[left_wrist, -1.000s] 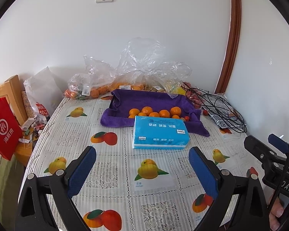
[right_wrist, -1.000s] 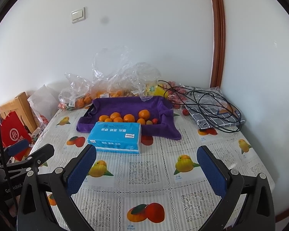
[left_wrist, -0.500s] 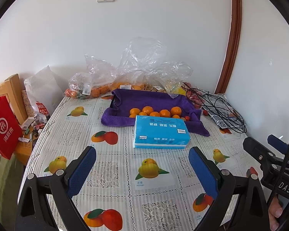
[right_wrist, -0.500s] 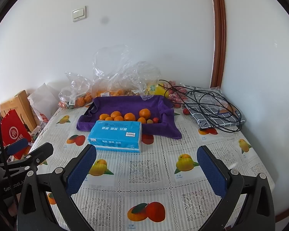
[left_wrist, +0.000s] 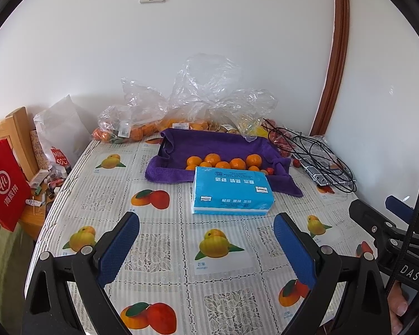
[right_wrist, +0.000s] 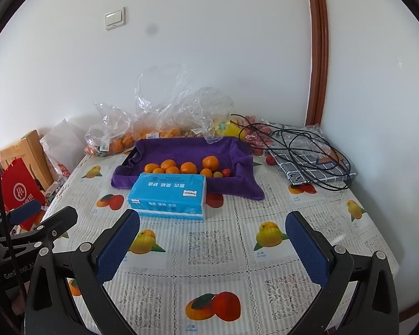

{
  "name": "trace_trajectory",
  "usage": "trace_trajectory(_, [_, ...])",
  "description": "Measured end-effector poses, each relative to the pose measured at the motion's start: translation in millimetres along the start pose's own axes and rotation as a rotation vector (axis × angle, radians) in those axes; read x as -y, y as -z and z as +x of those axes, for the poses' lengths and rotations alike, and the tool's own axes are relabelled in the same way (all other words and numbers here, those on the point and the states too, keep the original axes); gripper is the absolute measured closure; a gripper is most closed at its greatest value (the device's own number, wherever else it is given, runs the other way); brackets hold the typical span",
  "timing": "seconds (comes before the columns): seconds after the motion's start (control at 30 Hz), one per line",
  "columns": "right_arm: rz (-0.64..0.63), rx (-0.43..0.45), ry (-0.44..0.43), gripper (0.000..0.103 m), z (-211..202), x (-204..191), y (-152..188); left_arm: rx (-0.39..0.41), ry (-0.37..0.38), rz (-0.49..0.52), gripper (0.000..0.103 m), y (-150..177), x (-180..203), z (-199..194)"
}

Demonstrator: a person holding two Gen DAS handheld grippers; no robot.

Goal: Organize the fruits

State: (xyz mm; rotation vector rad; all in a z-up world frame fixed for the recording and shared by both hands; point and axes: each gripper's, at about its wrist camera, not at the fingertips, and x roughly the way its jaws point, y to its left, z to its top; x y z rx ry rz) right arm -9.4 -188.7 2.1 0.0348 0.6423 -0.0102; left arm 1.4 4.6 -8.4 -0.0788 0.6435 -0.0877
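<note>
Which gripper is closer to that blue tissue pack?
Neither clearly. The left gripper faces the blue tissue pack nearly head-on; the right gripper has it ahead to its left. Both are open, short of it.

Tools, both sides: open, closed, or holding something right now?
Left tool: open, holding nothing, above the tablecloth.
Right tool: open, holding nothing, short of the tissue pack.

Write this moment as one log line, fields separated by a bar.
stage: approach | left claw: open, empty | right claw: open, empty | oranges: on purple cloth | tissue pack: in front of cloth
</note>
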Motion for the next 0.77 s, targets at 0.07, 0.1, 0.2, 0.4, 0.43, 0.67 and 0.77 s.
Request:
trace_trajectory(0.07, [0.002, -0.001, 0.001, 0.000, -0.4, 0.1, 0.0, 0.001, 0.002, -0.002, 0.006, 0.0, 0.0, 0.0])
trace_trajectory(0.1, [0.002, -0.001, 0.000, 0.000, -0.6, 0.2, 0.1, 0.000, 0.003, -0.001, 0.006, -0.2, -0.4, 0.1])
trace_trajectory(0.2, [0.000, 0.000, -0.001, 0.000, -0.4, 0.5, -0.2, 0.002, -0.001, 0.000, 0.006, 0.5, -0.5, -0.3])
trace_trajectory(0.4, [0.003, 0.002, -0.006, 0.000, -1.1, 1.5, -0.3, 0.000, 0.002, -0.001, 0.006, 0.5, -0.3, -0.9])
trace_trajectory(0.43, [0.003, 0.002, -0.005, 0.000, -1.3, 1.3, -0.2, 0.002, 0.003, -0.002, 0.006, 0.5, -0.5, -1.2])
trace_trajectory(0.67, [0.004, 0.007, -0.009, 0.000, -3.3, -0.2, -0.5, 0.004, 0.006, -0.005, 0.006, 1.2, 0.7, -2.4])
trace_trajectory(0.77, [0.001, 0.011, -0.015, 0.000, -4.3, -1.3, -0.3, 0.005, 0.009, -0.007, 0.006, 2.0, 1.7, -2.2])
